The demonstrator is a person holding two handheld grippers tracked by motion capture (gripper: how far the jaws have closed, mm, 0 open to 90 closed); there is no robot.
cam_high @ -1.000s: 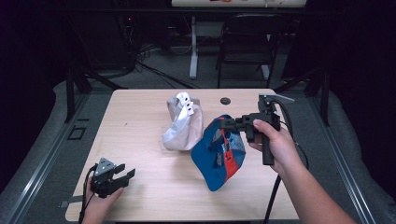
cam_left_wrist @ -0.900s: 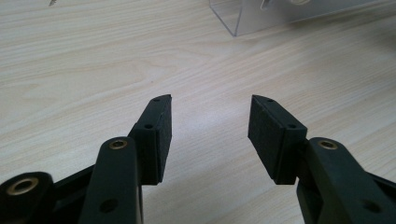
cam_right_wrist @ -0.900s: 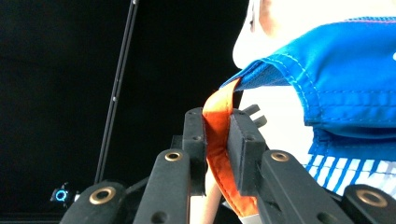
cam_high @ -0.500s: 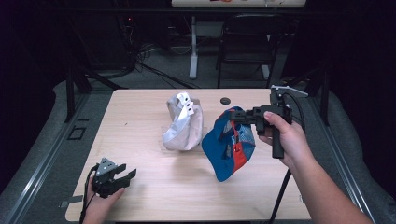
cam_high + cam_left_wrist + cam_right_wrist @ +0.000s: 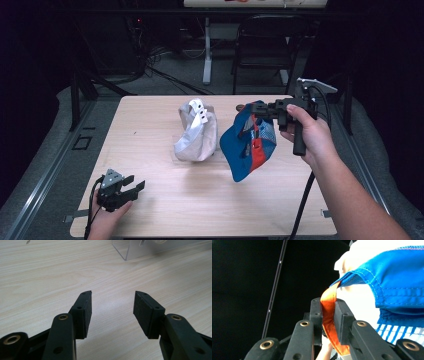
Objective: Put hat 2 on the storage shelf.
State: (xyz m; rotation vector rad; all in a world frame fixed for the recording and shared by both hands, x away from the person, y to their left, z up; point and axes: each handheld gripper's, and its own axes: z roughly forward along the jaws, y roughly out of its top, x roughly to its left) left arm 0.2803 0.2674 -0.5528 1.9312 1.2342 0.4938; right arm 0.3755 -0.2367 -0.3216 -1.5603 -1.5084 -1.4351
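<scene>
Since the earlier frames our right gripper has climbed toward the upper right of the high view, and the blue cap it carries, which lay on the table then, now dangles clear of the wood. Its jaws are pinched nearly together on the cap's orange strap, a thin fold of cloth, which we think explains why the cap hangs loose below the grip with its brim pointing down. Our left gripper sits at the lower left of the high view, jaws spread wide with nothing between them, resting low over bare tabletop, probably waiting its turn. Left of the hanging cap, at the centre of the frame, a grey cap stands propped on a clear stand.
</scene>
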